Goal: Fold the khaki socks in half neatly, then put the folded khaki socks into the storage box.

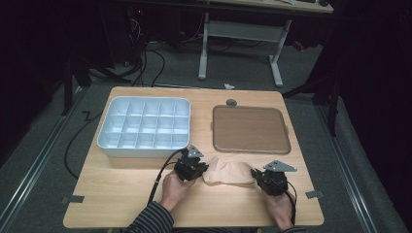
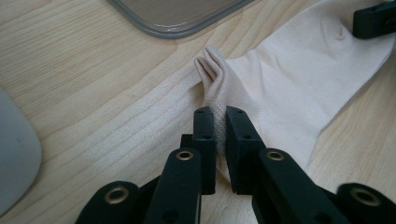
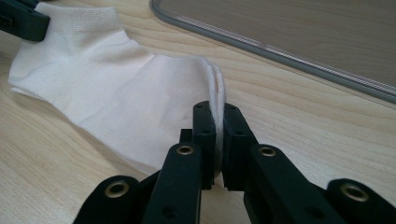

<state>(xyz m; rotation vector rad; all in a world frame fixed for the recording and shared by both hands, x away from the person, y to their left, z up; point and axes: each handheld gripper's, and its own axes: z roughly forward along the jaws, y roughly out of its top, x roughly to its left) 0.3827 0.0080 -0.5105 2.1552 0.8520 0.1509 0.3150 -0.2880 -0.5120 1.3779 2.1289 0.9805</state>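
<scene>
A cream-coloured sock (image 1: 228, 172) lies flat on the wooden table near its front edge, between my two grippers. My left gripper (image 1: 198, 171) is shut on the sock's left end; in the left gripper view the fabric (image 2: 280, 84) bunches into a fold squeezed between the jaws (image 2: 221, 122). My right gripper (image 1: 258, 175) is shut on the sock's right end, where the right gripper view shows a thin edge of the sock (image 3: 126, 93) pinched between the two black jaws (image 3: 217, 120). Both grippers rest low on the table, one hand behind each.
A white compartment tray (image 1: 144, 127) sits at the back left of the table. A brown flat tray with a grey rim (image 1: 250, 129) lies at the back right, just beyond the sock. Dark floor, cables and a desk frame lie beyond the table.
</scene>
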